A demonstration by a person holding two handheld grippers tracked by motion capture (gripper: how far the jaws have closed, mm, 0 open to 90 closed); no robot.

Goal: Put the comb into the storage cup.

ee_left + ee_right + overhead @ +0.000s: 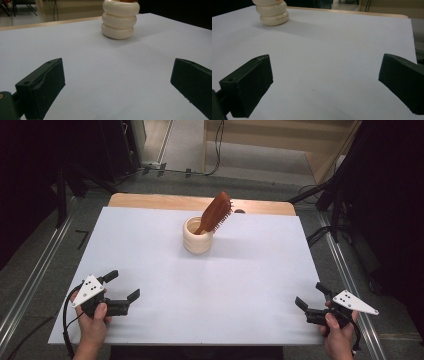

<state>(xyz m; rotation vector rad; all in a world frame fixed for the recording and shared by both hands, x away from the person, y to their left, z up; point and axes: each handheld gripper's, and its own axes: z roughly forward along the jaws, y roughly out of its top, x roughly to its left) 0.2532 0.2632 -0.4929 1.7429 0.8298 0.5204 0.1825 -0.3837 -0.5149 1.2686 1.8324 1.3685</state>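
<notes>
White tabletop, nothing being handled yet.
A wooden hairbrush is being kept, tilted, in the cream ribbed cup towards the far edge; left gripper and right gripper are being held near, jaws apart, empty.

cream cup, reddish-brown brush, white table

Bare white table throughout; sole obstacle the far-centre cup, seemingly unhemmed.
</notes>
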